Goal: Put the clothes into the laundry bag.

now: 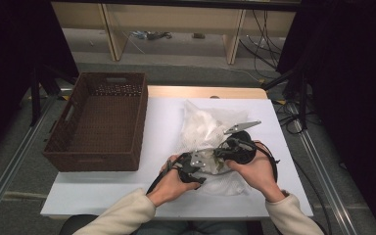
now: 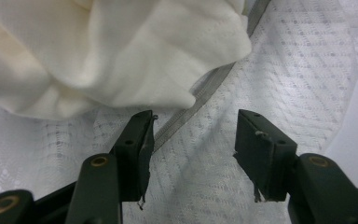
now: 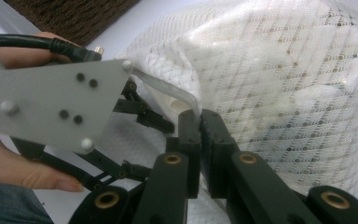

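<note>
Right gripper view, right hand-held gripper (image 3: 200,122) clamped on mesh laundry bag (image 3: 279,84) edge, left hand-held gripper (image 2: 193,140) apart above it

Even overhead light falls on the white worktop (image 1: 161,142) in the high view, while both side edges of the frame sink into near-black. The picture is soft and grainy. In the left gripper view, cream cloth (image 2: 112,51) at upper left glares and blurs; mesh at lower centre stays sharper.

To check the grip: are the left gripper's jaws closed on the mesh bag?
No, the left gripper stands open over the mesh bag.
</note>
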